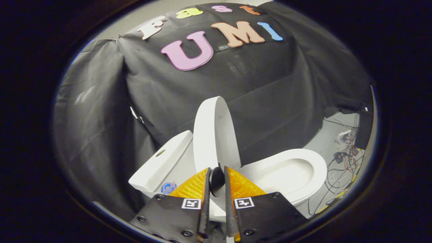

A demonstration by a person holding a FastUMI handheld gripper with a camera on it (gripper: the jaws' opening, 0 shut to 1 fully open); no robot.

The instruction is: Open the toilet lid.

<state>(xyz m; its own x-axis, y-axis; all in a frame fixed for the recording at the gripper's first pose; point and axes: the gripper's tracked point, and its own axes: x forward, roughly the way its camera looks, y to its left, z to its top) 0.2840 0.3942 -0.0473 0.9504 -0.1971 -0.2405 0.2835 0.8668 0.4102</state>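
Note:
The white toilet lid stands raised, close to upright, between the tank and the open bowl with its seat. I see the lid nearly edge-on from the side. My gripper is at the lid's near lower edge, with its fingers drawn close together. A dark round piece on the lid's rim fills the narrow gap between them, and both fingers press on it. The lid's lowest part is hidden behind the fingers.
Black cloth walls close in behind and beside the toilet. On the pale floor beyond the bowl lie tangled cables and small electronics. A dark box stands by the wall there.

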